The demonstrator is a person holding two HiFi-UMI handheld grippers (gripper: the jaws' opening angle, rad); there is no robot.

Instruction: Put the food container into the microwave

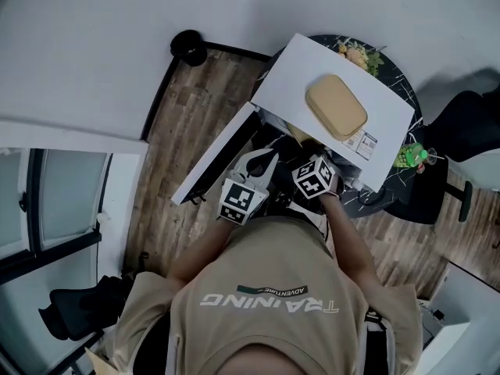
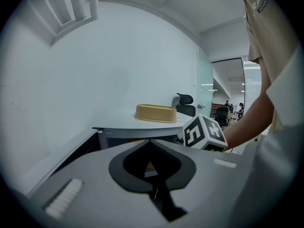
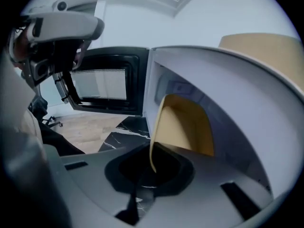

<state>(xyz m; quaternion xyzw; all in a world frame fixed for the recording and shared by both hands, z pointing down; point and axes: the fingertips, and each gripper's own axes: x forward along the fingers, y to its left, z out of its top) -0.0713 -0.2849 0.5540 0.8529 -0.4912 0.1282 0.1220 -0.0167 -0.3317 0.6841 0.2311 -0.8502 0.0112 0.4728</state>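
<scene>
In the right gripper view my right gripper (image 3: 152,163) is shut on the rim of a tan food container (image 3: 183,127), held on edge at the mouth of the white microwave (image 3: 228,94). The microwave's door (image 3: 102,84) stands swung open to the left. In the head view both grippers sit in front of the open microwave (image 1: 297,73), the left gripper (image 1: 254,172) beside the right gripper (image 1: 310,169). My left gripper (image 2: 151,144) is shut with nothing in it. A second tan container (image 1: 336,105) lies on top of the microwave.
The microwave stands on a black marble table (image 1: 400,80) with a green object (image 1: 412,156) and a plate of food (image 1: 358,53). The open door (image 1: 215,158) juts out over the wooden floor. A black office chair (image 1: 457,127) is at the right.
</scene>
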